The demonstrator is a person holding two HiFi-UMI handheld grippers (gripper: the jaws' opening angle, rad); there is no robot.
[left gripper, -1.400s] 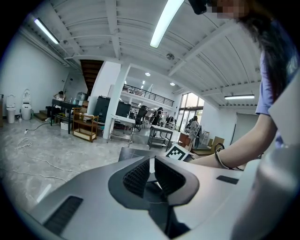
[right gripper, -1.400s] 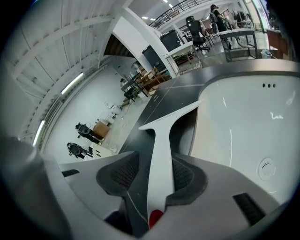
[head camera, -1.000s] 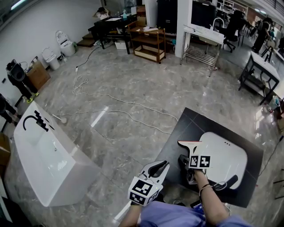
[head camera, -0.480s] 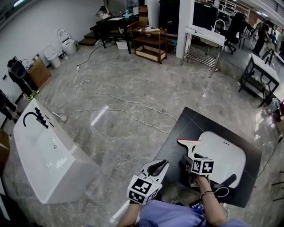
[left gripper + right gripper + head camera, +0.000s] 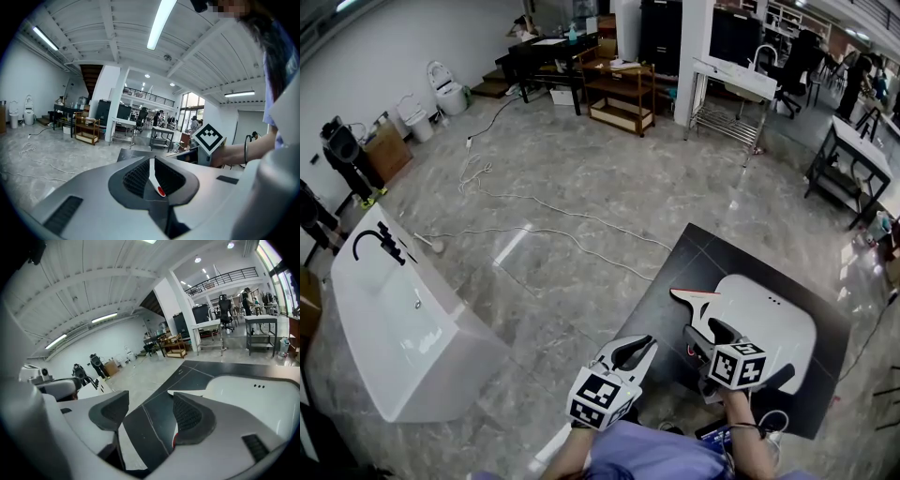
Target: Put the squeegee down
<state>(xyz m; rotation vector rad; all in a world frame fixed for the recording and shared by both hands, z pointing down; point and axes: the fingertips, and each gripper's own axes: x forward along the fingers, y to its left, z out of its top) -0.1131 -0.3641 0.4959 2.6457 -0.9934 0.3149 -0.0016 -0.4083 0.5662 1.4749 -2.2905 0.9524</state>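
Note:
The squeegee (image 5: 694, 296), white with a red edge, lies on the black mat (image 5: 666, 291) against the left rim of the white basin (image 5: 769, 328). My right gripper (image 5: 705, 334) hovers just on my side of it, open, with nothing between its fingers. In the right gripper view the squeegee (image 5: 187, 392) shows as a white strip partly hidden behind the right jaw of the right gripper (image 5: 150, 416). My left gripper (image 5: 633, 354) hangs left of the mat over the marble floor. In its own view the left gripper (image 5: 151, 176) has its pads together and holds nothing.
A large white washbasin (image 5: 394, 337) with a black tap stands on the floor at the left. Cables (image 5: 572, 234) trail across the marble. A wooden shelf (image 5: 623, 94), metal tables and toilets stand at the far side. A black part (image 5: 783, 380) lies at the basin's near edge.
My right gripper has lifted and drawn back toward me, away from the squeegee, which stays lying on the mat. The left gripper has barely shifted.

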